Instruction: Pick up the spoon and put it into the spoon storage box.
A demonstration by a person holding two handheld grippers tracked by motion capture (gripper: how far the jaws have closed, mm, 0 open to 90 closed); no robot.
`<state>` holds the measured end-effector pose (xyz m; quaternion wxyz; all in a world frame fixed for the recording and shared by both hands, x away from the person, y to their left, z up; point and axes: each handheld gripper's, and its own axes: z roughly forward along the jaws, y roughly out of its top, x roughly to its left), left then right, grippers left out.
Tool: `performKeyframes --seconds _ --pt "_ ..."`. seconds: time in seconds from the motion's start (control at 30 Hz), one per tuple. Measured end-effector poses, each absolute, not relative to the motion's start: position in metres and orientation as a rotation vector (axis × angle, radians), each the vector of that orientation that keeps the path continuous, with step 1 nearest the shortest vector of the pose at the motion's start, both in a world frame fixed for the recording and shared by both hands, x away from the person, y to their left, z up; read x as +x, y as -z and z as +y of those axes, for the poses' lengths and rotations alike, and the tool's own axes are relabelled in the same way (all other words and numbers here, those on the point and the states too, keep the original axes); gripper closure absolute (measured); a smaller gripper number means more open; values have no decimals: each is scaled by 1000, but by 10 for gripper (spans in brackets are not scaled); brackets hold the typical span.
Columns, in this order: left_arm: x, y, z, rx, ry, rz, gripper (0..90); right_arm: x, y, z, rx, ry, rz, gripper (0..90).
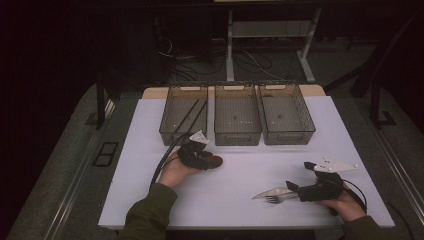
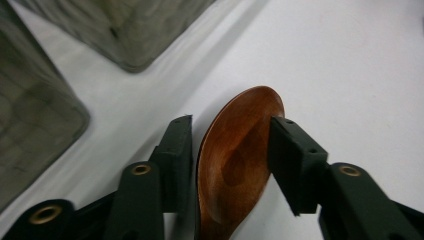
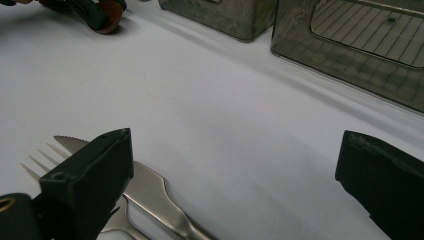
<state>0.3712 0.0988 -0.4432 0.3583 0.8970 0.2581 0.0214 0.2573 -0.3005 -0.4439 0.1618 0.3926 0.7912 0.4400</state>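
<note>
white table [image 1: 240, 200] in a dark room; left gripper [image 2: 231, 145] pinches the wooden spoon [image 2: 240, 150] before three bins [image 1: 237, 115]; right gripper [image 3: 235, 170] gapes empty beside knife [image 3: 150, 192] and fork [image 3: 42, 160].

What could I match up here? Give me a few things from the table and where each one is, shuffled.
Things:
1. wooden spoon
2. fork
3. black chopsticks
4. middle basket

Places or states:
A. in the left basket
B. between the left gripper's fingers
C. holds nothing that can be seen
D. flat on the table beside a knife, by the right gripper

Pairs: 1-B, 2-D, 3-A, 4-C
</note>
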Motion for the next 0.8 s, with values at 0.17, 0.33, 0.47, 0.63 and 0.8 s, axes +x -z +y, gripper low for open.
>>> performKeyframes --seconds 0.17,0.33,0.47,0.63,0.8 --pt "369 442 98 2333 -33 626 624 257 444 -300 1119 -1256 2260 16" --pt "366 442 96 2357 -37 586 700 257 444 -300 1119 -1254 2261 16" --pt "365 442 96 2363 -39 570 745 258 444 -300 1119 -1255 2261 16" --pt "365 442 96 2366 -33 568 773 257 444 -300 1114 -1257 2264 16" --pt "365 442 95 2366 -29 568 784 256 443 -298 1102 -1269 2272 15"
